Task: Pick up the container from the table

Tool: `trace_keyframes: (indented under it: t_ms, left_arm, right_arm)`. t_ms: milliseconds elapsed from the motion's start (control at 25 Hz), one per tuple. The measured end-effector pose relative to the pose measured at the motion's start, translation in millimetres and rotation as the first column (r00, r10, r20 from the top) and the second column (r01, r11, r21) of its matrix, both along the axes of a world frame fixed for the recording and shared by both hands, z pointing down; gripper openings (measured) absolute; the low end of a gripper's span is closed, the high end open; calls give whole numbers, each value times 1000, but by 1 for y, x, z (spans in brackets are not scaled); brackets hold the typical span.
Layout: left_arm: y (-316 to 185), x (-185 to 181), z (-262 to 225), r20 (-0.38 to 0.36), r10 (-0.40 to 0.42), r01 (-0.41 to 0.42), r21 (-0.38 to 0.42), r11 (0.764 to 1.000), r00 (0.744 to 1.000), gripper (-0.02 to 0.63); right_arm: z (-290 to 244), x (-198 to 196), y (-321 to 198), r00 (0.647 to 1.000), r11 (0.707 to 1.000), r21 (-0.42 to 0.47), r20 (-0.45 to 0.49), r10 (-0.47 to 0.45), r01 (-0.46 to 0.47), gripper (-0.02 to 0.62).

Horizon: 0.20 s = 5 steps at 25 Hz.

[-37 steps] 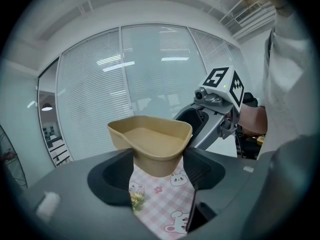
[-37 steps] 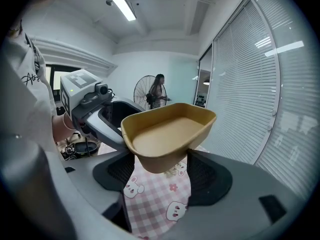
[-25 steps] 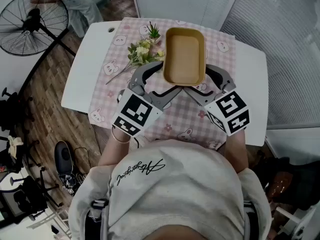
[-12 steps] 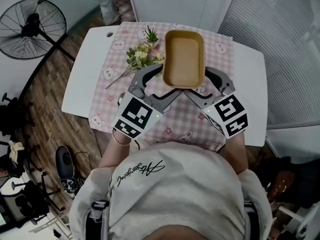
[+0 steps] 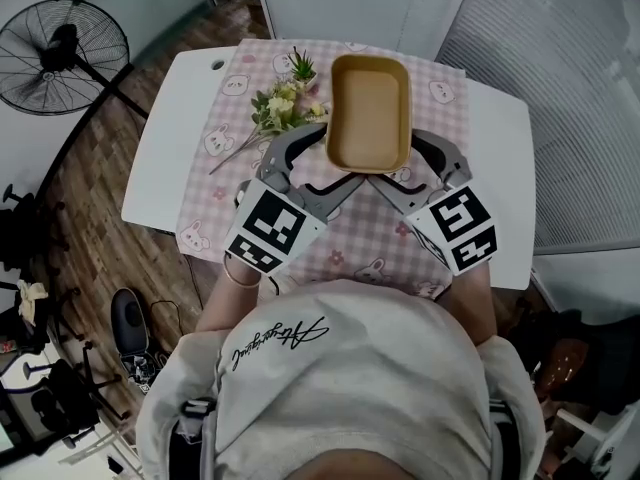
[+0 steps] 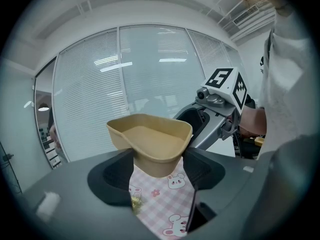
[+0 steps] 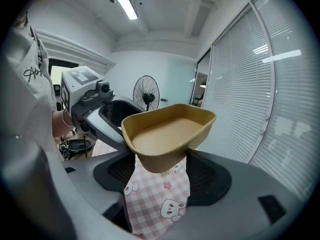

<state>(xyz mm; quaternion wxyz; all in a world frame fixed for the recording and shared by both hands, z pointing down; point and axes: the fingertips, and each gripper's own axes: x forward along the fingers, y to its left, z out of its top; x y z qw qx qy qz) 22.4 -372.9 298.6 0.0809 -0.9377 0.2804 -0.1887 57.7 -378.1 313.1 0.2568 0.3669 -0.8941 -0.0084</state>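
The container (image 5: pixel 369 111) is a tan, empty, rounded rectangular tub, held up over the table (image 5: pixel 180 138) by both grippers at its near end. My left gripper (image 5: pixel 335 158) is shut on its near left corner; in the left gripper view that corner (image 6: pixel 150 136) is clamped between the dark pads (image 6: pixel 112 174). My right gripper (image 5: pixel 395 158) is shut on the near right corner, and the right gripper view shows the tub (image 7: pixel 167 134) pinched between its pads (image 7: pixel 207 176). The checked cloth shows below the tub in both gripper views.
A pink checked cloth with bunny prints (image 5: pixel 340 233) covers the middle of the white table. A small bunch of flowers (image 5: pixel 280 108) lies left of the tub. A floor fan (image 5: pixel 65 43) stands far left. Window blinds (image 5: pixel 560 88) run along the right.
Both grippers and the tub keep their place. A person at the far top left has walked out of view.
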Motion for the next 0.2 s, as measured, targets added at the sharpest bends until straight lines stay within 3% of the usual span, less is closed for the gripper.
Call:
trace_keyframes:
  t_ms: [200]
  left_arm:
    - [2,1,0,3,0,0,0,1000,1000,305]
  right_arm:
    - [-1,1,2,1000,1000,3,-1,1,-1,322]
